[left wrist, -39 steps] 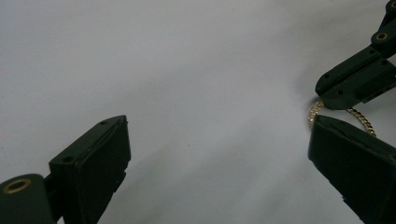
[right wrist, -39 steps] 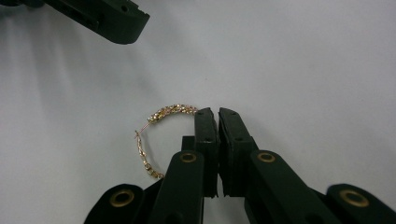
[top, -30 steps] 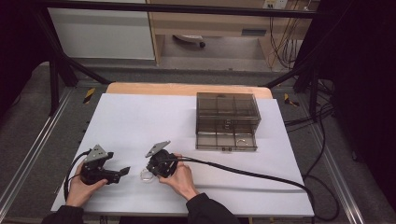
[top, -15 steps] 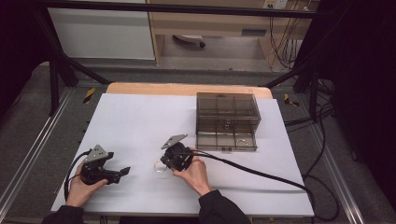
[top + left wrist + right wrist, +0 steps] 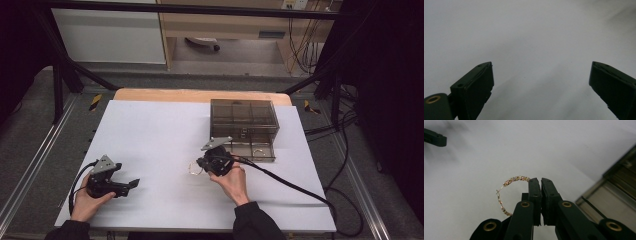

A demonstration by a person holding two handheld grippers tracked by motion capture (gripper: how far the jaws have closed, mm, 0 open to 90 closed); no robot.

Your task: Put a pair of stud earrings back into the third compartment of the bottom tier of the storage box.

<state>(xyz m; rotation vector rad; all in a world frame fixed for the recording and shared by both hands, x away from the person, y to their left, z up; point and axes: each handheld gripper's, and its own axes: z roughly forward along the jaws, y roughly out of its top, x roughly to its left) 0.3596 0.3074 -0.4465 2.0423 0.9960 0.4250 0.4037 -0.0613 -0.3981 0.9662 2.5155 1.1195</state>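
Right gripper (image 5: pixel 541 182) had its jaws closed on a thin gold beaded hoop earring (image 5: pixel 507 192), carried just above the white tabletop (image 5: pixel 150 130) near the smoky translucent plastic drawer organiser (image 5: pixel 244 120). Pick-up done; stowing remains, probably in the bottom drawer, which appeared pulled out and already held a ring-like item, though blurred. Left gripper (image 5: pixel 541 82) rested with jaws open, empty. No legible labels or writing.

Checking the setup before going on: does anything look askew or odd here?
Only the bottom drawer of the box stands pulled out. The right gripper pinches a hoop earring; the left gripper is open, holding nothing.
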